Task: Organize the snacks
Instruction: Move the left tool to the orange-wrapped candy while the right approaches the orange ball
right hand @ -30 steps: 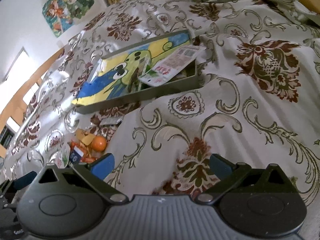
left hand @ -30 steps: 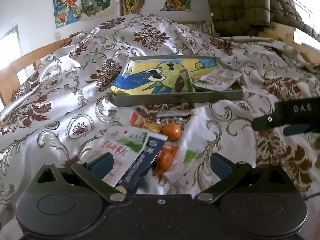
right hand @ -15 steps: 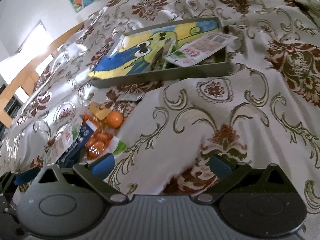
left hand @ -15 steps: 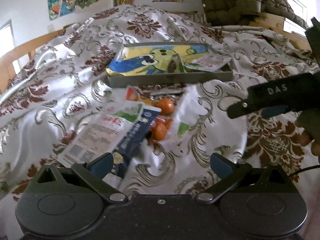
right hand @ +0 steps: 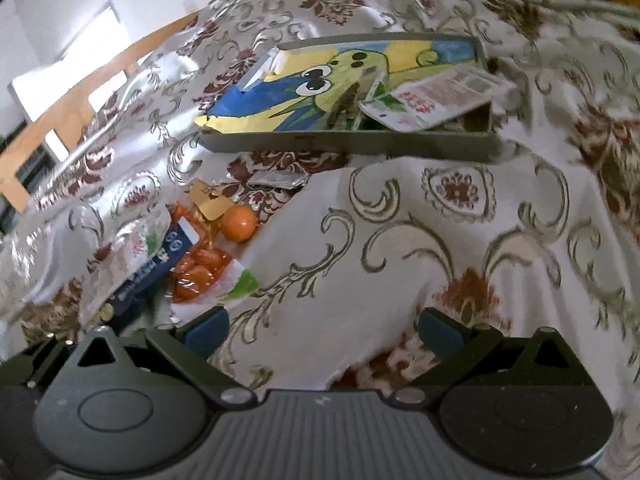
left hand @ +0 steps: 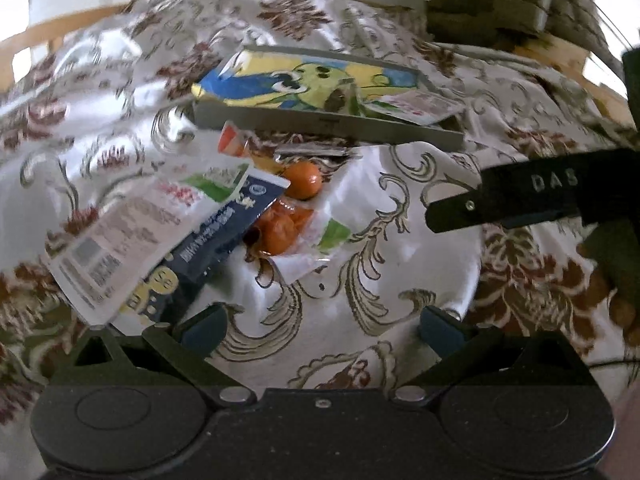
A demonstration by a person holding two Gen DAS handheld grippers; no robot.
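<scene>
- Left wrist view: left gripper (left hand: 320, 326), jaws apart and empty, above the bedspread (left hand: 400, 220). Snack pile at 11 o'clock: white packet (left hand: 132, 232), navy packet (left hand: 216, 240), orange sweets (left hand: 288, 220). Grey tray (left hand: 320, 124) at 12.
- Right wrist view: right gripper (right hand: 324, 330), jaws apart, empty; pile at 10 o'clock. The packets look light, crinkly, slippery; pinch a flat edge.

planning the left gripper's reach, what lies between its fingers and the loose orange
In the left wrist view, only patterned bedspread lies just ahead of the open left gripper; farther on, a clear bag of orange snacks sits in front of the loose orange.
</scene>
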